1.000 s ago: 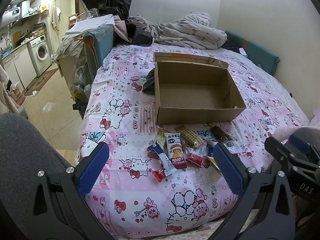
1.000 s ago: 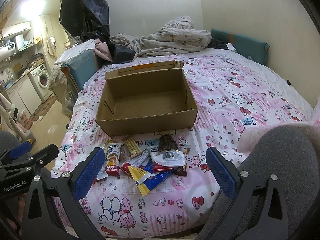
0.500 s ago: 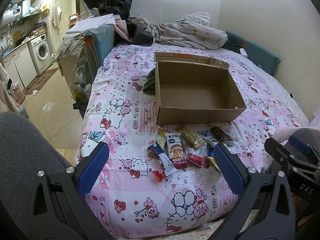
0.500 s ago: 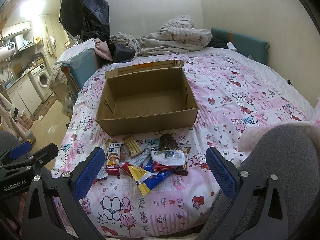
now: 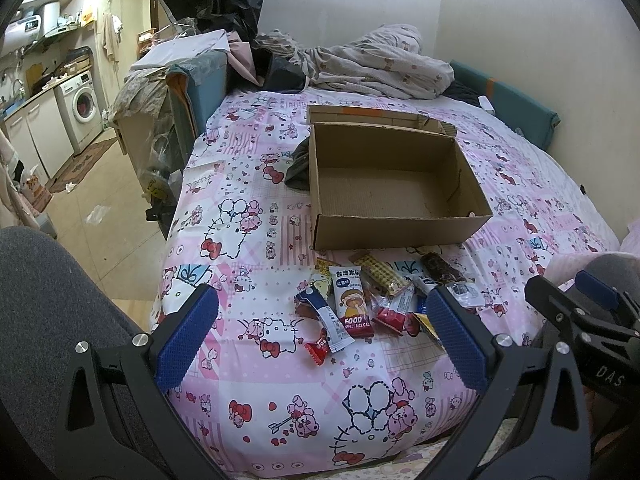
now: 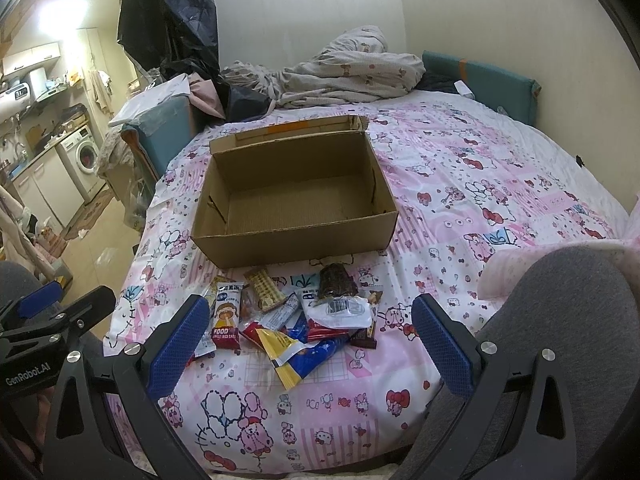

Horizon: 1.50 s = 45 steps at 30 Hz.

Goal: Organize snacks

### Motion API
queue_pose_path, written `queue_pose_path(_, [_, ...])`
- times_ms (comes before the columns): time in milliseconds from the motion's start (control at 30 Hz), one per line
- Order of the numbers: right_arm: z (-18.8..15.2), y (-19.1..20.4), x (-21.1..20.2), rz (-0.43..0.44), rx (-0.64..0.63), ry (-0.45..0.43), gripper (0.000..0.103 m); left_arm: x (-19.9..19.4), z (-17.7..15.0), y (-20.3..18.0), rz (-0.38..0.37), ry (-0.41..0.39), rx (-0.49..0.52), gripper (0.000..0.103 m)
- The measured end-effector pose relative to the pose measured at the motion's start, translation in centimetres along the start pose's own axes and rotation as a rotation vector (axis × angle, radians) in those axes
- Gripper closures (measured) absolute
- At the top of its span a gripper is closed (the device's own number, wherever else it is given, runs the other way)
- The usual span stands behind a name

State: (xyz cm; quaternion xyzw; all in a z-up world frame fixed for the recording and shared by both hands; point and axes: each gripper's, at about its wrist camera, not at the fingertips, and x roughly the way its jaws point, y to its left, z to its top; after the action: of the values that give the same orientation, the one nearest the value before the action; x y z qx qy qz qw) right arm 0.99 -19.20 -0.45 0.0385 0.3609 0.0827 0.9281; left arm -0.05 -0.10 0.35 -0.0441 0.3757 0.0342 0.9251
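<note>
Left wrist view:
Left tool [image 5: 322, 346]: fingers wide apart, empty, hanging over the bed [image 5: 248, 208] edge.
Snacks [image 5: 372, 300]: loose pile just ahead of this tool, between it and the cardboard box [image 5: 400, 228]; likely staged for loading.
Writing: "FOOD" and "SWEET RICE CAKE", partly cut off, on the rice cake pack [image 5: 352, 304].

Right wrist view:
Right tool [image 6: 310, 346]: fingers spread, holding nothing.
Box: empty, open, beyond the pile.
Writing: "GenRobot.AI" on the other tool's body; a barcode on the white wrapper [image 6: 340, 310].
</note>
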Motion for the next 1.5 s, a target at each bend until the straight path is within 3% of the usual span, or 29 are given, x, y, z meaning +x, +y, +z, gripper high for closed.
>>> queue_pose_path(400, [0.0, 0.0, 0.1, 0.003, 0.005, 0.007, 0.000, 0.0, 0.0, 0.0, 0.002, 0.003, -0.001, 0.000])
queue_pose_path(533, [0.7, -0.5, 0.2, 0.044, 0.042, 0.038, 0.000, 0.2, 1.0, 0.7, -0.023, 0.038, -0.028, 0.000])
queue_pose_path(700, [2.9, -2.7, 1.8, 0.074, 0.123, 0.108, 0.000, 3.3, 3.3, 1.4, -0.007, 0.188, -0.038, 0.000])
queue_pose_path(867, [4.9, -5.6, 5.8, 0.142, 0.245, 0.316, 0.000, 7.6, 5.0, 3.3, -0.015, 0.343, -0.103, 0.001])
queue_pose_path(967, [5.0, -6.7, 8.0, 0.156, 0.301, 0.392, 0.000, 9.7, 5.0, 3.8, -0.014, 0.402, -0.140, 0.004])
queue_pose_path(1100, [4.6, -7.1, 9.9, 0.154, 0.307, 0.418, 0.000, 12.5, 4.2, 3.9, -0.010, 0.477, -0.168, 0.016])
queue_pose_path(1267, [3.1, -8.0, 12.1, 0.194, 0.389, 0.466, 0.000, 16.4, 1.7, 2.8, -0.028, 0.604, -0.185, 0.041])
queue_pose_path(1367, [2.4, -8.5, 13.1, 0.205, 0.441, 0.512, 0.000, 18.2, 0.5, 2.6, -0.011, 0.649, -0.216, 0.041])
queue_pose_path(1500, [2.6, -8.7, 13.3, 0.204, 0.436, 0.496, 0.000, 19.7, -0.2, 2.9, 0.007, 0.667, -0.261, 0.043])
